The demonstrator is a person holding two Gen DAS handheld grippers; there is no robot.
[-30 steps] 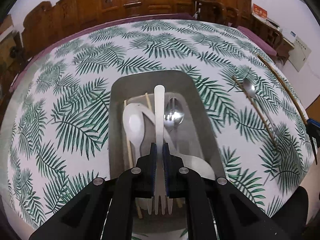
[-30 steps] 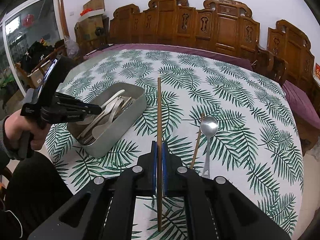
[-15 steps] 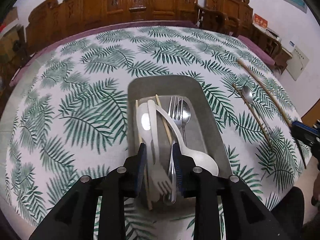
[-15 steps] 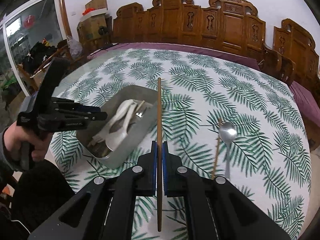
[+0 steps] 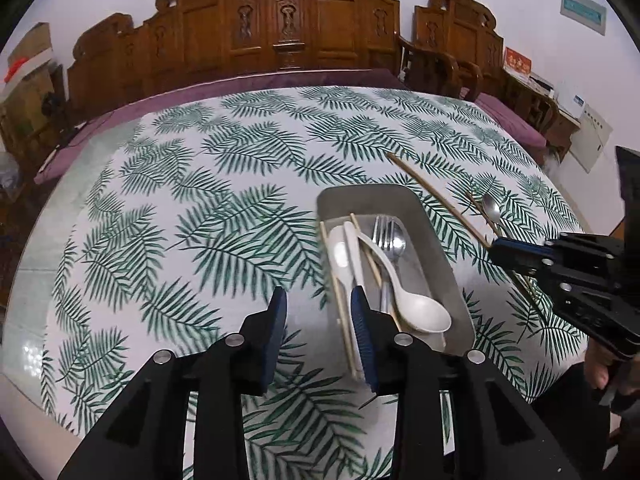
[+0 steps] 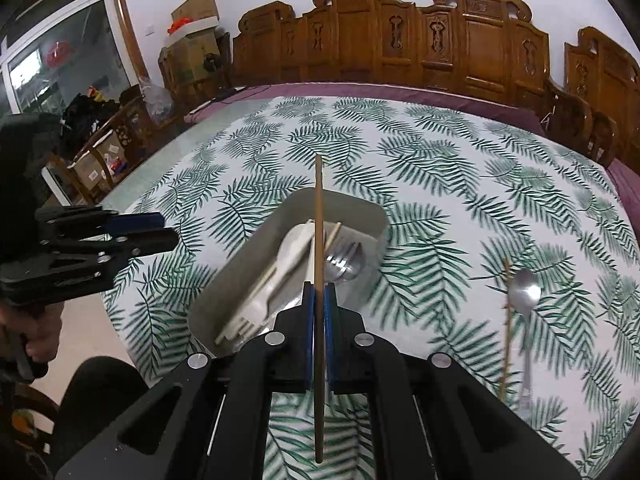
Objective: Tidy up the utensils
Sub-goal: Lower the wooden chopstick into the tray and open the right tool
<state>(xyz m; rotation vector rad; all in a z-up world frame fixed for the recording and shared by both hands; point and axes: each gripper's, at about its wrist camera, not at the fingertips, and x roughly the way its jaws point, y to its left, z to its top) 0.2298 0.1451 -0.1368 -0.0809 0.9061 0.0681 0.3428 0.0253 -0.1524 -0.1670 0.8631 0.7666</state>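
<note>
A grey metal tray (image 5: 440, 256) on the leaf-print tablecloth holds a white soup spoon (image 5: 420, 314), a white plastic fork (image 5: 353, 244), a metal fork (image 5: 383, 229), a metal spoon and two chopsticks. My left gripper (image 5: 319, 309) hovers at the tray's near left edge; its jaws are opening, with nothing between them. My right gripper (image 6: 319, 294) is shut on a wooden chopstick (image 6: 319, 224), held above the tray (image 6: 224, 292). On the cloth to the right lie a metal spoon (image 6: 526, 288) and another chopstick (image 6: 507, 312).
Carved wooden chairs (image 5: 288, 24) ring the far side of the round table. A person's hand (image 6: 36, 340) grips the left gripper's handle at the near table edge. Cardboard boxes (image 6: 192, 40) stand by the wall at the back left.
My left gripper let the white fork go into the tray, opened, and drew back up and to the left. The right gripper carried its chopstick leftward until it hangs over the tray.
</note>
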